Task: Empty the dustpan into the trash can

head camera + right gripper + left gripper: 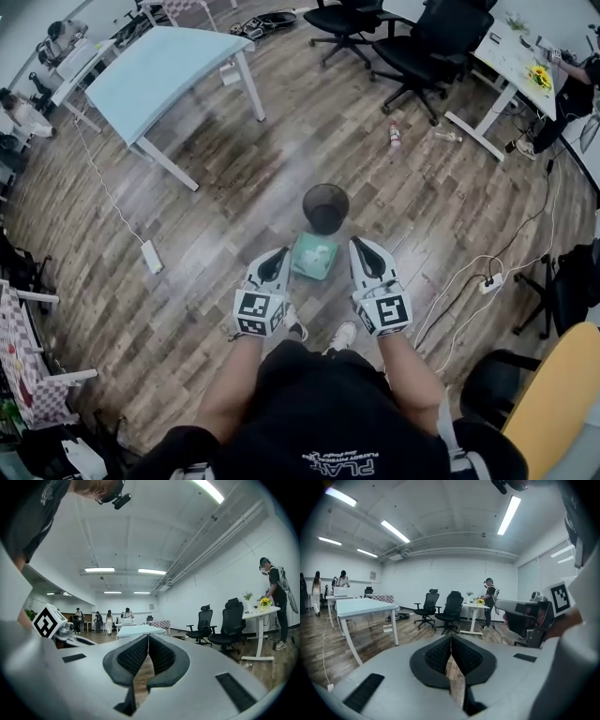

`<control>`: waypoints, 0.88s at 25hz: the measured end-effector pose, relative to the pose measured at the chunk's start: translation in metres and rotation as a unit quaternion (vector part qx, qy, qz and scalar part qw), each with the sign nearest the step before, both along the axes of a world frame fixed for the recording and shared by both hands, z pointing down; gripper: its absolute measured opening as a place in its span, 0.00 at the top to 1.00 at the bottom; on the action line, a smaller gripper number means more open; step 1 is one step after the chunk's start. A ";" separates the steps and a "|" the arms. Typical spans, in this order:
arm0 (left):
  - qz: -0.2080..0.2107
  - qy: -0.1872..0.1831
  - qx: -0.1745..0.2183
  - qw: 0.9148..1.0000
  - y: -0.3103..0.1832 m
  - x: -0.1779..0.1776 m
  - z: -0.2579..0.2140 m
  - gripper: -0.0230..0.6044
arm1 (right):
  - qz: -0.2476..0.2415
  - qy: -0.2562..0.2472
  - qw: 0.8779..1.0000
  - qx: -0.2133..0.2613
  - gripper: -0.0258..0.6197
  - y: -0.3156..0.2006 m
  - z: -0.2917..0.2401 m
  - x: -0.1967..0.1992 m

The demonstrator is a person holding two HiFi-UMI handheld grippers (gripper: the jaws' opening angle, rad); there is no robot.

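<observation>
In the head view a black mesh trash can (325,207) stands on the wood floor ahead of me. Just in front of it a green dustpan (314,256) lies on the floor. My left gripper (275,256) hovers to the dustpan's left and my right gripper (365,247) to its right, both apart from it. The left gripper view shows its jaws (451,641) shut with nothing between them, and the right gripper (520,613) shows at that view's right. The right gripper's jaws (147,641) are also shut and empty. Neither gripper view shows the dustpan or the can.
A light blue table (159,66) stands at the far left, black office chairs (412,47) at the back, a white desk (511,56) at the far right. A bottle (395,134), power strips (152,256) (490,284) and cables lie on the floor. A yellow tabletop (562,394) is near right.
</observation>
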State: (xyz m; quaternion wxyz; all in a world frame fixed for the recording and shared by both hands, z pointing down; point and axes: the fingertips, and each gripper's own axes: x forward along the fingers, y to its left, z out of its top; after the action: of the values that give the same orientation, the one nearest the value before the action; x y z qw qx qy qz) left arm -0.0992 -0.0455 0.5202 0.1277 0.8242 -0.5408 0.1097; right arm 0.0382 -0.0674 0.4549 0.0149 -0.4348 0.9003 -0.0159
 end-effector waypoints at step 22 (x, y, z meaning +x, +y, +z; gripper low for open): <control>0.030 -0.059 -0.155 0.986 -0.032 -0.018 0.161 0.57 | 0.019 0.036 0.996 -0.076 0.92 -0.038 0.078 -0.016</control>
State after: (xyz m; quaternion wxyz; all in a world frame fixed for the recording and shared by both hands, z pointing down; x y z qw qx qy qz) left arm -0.1170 -0.0772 0.6809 0.2184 0.8023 -0.4987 0.2448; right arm 0.0227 -0.1057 0.5326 -0.0501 -0.4518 0.8881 -0.0680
